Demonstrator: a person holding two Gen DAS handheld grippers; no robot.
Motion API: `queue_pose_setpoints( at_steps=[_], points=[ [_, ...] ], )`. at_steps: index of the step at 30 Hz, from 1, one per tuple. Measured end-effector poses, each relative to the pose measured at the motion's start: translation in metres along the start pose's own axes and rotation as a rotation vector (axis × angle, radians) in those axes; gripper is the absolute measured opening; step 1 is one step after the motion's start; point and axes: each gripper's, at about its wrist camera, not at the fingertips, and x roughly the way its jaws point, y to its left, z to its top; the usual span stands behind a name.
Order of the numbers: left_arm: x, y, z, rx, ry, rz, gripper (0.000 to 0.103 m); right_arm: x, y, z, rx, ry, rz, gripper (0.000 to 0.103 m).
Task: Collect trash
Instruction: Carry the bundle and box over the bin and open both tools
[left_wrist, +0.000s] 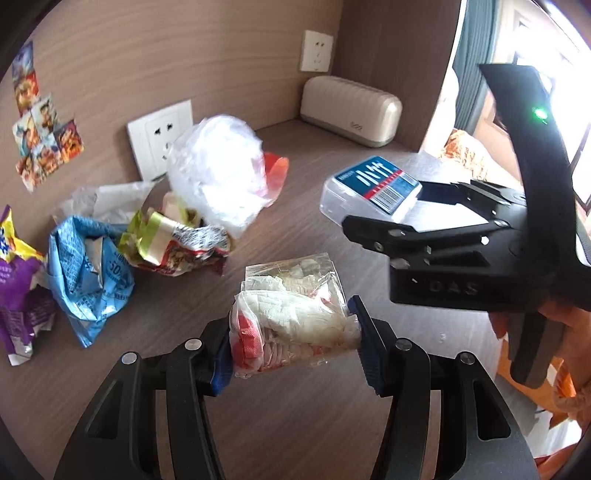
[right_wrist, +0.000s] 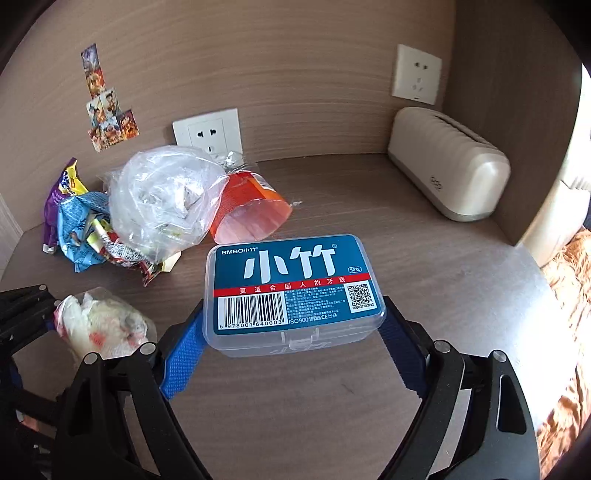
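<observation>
- Wood-grain bench (right_wrist: 332, 406) sits in an alcove, closed in by a back wall and a side wall on the right; its right edge is open, with orange patterned fabric (right_wrist: 569, 295) beyond it.
- Left tool (left_wrist: 295, 347) is held low over the bench, its blue pads pinching a clear packet of crumpled white and red tissue (left_wrist: 295, 325) from both sides.
- Right tool (right_wrist: 291, 332) is held to the right of the left one and points toward the back wall; its blue pads clamp a clear plastic floss box with a blue label (right_wrist: 291, 291) from left and right, label up.
- A hand (left_wrist: 554, 325) grips the right tool's handle in the left wrist view.
- Trash lying at back left, one of each: a clear plastic bag (right_wrist: 162, 195), an orange wrapper (right_wrist: 251, 218), a blue wrapper (left_wrist: 88, 273), a purple wrapper (left_wrist: 18, 288), a green and red wrapper (left_wrist: 177, 243).
- Two wall sockets (right_wrist: 208, 131) (right_wrist: 417, 74) and one cluster of stickers (right_wrist: 107, 110) are on the back wall.
- One beige ribbed case (right_wrist: 447, 166) lies in the back right corner.
- Bare bench lies between the trash pile and the beige case, and in front of both tools.
</observation>
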Motion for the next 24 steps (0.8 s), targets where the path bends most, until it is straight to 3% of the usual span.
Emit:
queue_pose_setpoints(
  at_steps=[11, 24],
  points=[
    [-0.016, -0.064, 0.002, 0.084, -0.026, -0.044, 0.055, -0.078, -0.043, -0.043, 0.099, -0.058, -0.067, 0.088],
    [-0.004, -0.192, -0.018, 0.284, 0.01, -0.194, 0.055, -0.159, -0.111, -0.131, 0.288, -0.06, -0.202, 0.088]
  ],
)
